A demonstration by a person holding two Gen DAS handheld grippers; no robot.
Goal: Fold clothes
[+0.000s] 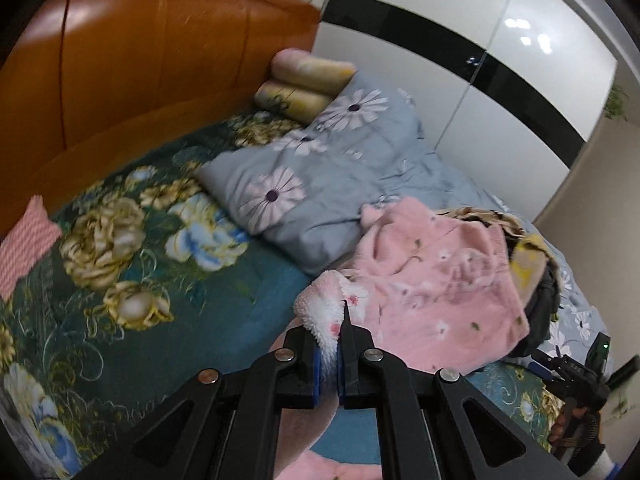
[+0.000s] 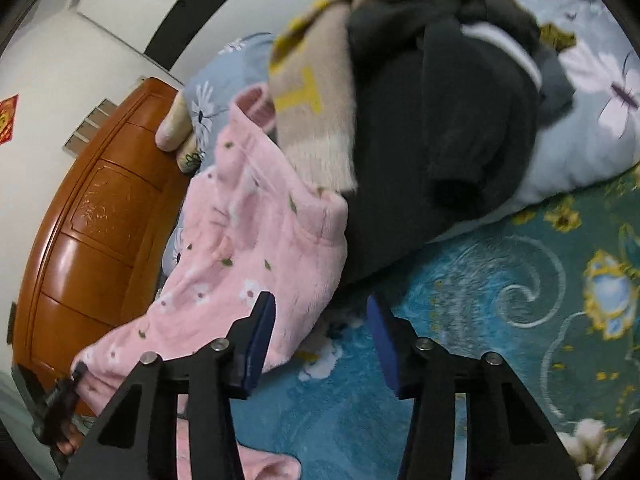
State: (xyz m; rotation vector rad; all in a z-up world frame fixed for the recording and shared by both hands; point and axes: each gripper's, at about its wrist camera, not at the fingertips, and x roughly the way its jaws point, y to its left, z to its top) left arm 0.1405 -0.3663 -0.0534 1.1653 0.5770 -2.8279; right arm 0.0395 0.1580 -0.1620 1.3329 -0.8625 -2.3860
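Observation:
A pink fleece garment [image 1: 432, 276] with small flowers lies rumpled on the bed, and its pale fluffy lining shows at the near edge. My left gripper [image 1: 328, 332] is shut on that fluffy edge. In the right wrist view the same pink garment [image 2: 248, 240] stretches from the left down to my right gripper [image 2: 320, 300]. Its blue pads stand apart. The left pad lies over the garment's lower edge and the right pad is over bare sheet. A dark garment [image 2: 440, 140] and a beige knit with yellow letters [image 2: 316, 120] lie heaped just behind.
The bed has a teal flowered sheet [image 1: 140, 280]. A grey-blue daisy quilt [image 1: 320, 184] and rolled pillows [image 1: 308, 76] lie toward the wooden headboard [image 1: 140, 60]. A white wardrobe [image 1: 480, 60] stands beyond. A pink striped cloth [image 1: 24, 244] sits at the left edge.

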